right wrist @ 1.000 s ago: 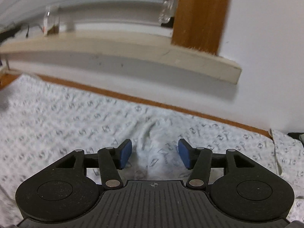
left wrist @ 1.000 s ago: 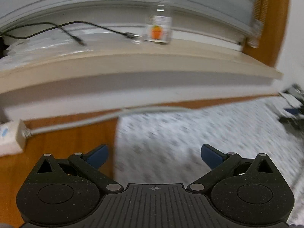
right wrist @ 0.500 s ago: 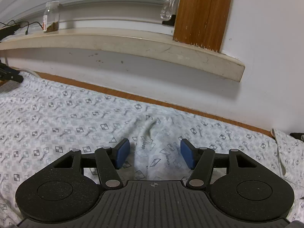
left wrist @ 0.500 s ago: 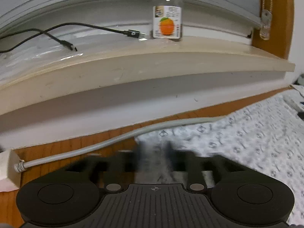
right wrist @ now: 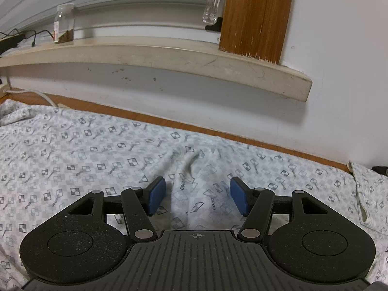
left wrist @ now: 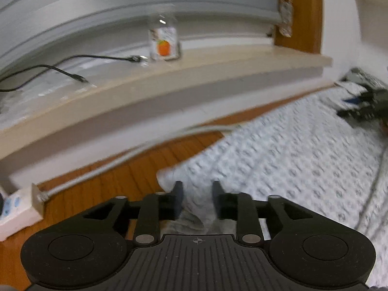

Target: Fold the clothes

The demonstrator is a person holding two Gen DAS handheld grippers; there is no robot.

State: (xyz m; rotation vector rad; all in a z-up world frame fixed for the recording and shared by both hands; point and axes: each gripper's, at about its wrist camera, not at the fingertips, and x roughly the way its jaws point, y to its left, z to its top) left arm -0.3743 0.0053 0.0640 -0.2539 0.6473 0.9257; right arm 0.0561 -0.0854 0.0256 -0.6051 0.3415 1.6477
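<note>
left gripper [left wrist: 196, 200]: the fingers are pinching in on a corner of the patterned garment [left wrist: 291, 160], way narrower than a second ago when they were spread wide over the cloth. A bunch of fabric is sitting between them at the bottom middle of the left wrist view, so it's looking like a grip, though the blur is making it hard to say how firm.

right gripper [right wrist: 197, 195]: the fingers are staying spread apart, hovering over a raised wrinkle in the lower middle of the right wrist view. No real change there across the last second, and nothing is being held.

garment: it's lying spread out on the wooden worktop [left wrist: 109, 181], filling most of the right wrist view and the right half of the left wrist view, with its left corner bunching up at the left fingers.

what it's meaning for the fold: one corner is probably getting picked up, the other side isn't being gripped, so a two-corner lift isn't looking ready.

background: a jar [left wrist: 165, 41] and a cable [left wrist: 60, 66] are sitting on the window sill [right wrist: 169, 53], well apart from the cloth.
</note>
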